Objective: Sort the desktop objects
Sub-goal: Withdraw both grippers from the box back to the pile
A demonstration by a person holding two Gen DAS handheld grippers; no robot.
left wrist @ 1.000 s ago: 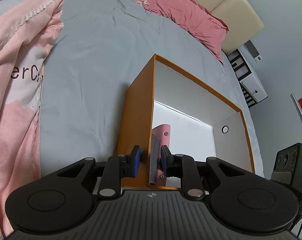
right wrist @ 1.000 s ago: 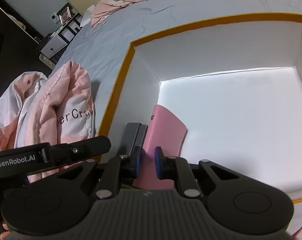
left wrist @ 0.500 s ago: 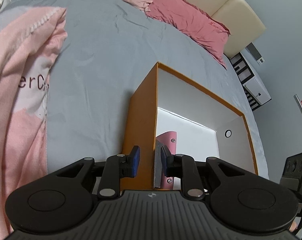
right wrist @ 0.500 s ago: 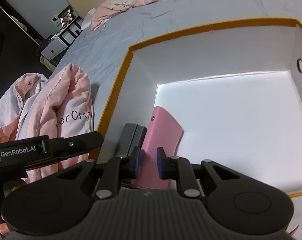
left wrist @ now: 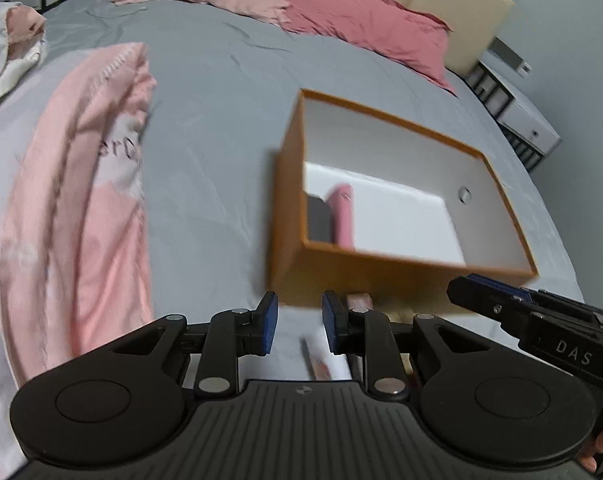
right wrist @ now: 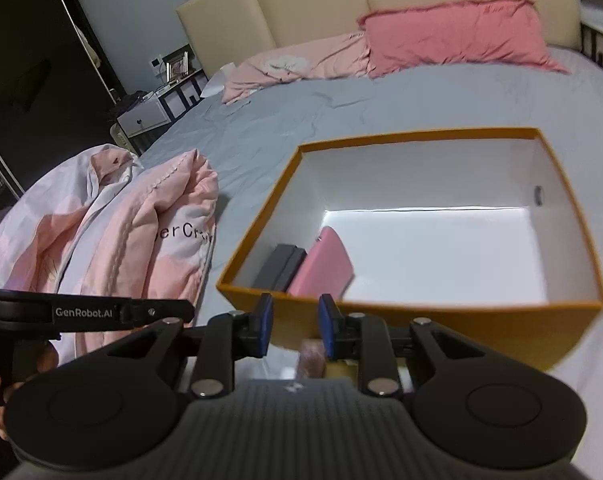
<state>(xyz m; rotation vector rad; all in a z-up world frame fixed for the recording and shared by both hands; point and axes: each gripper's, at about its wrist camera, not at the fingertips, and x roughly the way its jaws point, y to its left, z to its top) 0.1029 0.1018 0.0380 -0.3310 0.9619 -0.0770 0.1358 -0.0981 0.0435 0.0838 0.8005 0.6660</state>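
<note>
An orange box [left wrist: 381,276] with a white inside sits on the grey bed; it also shows in the right wrist view [right wrist: 481,324]. Inside, against its left wall, stand a dark grey case [right wrist: 279,266] [left wrist: 319,220] and a pink case [right wrist: 323,266] [left wrist: 341,214]. My left gripper [left wrist: 299,322] is open and empty, in front of the box's near wall. My right gripper [right wrist: 295,330] is open and empty, also just outside the near wall. Small pinkish items [left wrist: 321,360] [right wrist: 311,356] lie on the bed under the grippers, mostly hidden.
A pink and white quilt [left wrist: 73,208] [right wrist: 141,240] lies bunched left of the box. Pink pillows [right wrist: 453,36] [left wrist: 365,28] and a beige headboard [right wrist: 341,8] are at the far end. White nightstands [right wrist: 145,118] [left wrist: 525,128] flank the bed.
Both grippers have pulled back out of the box and up. The left gripper let go of the dark grey case, which now stands in the box beside the pink case.
</note>
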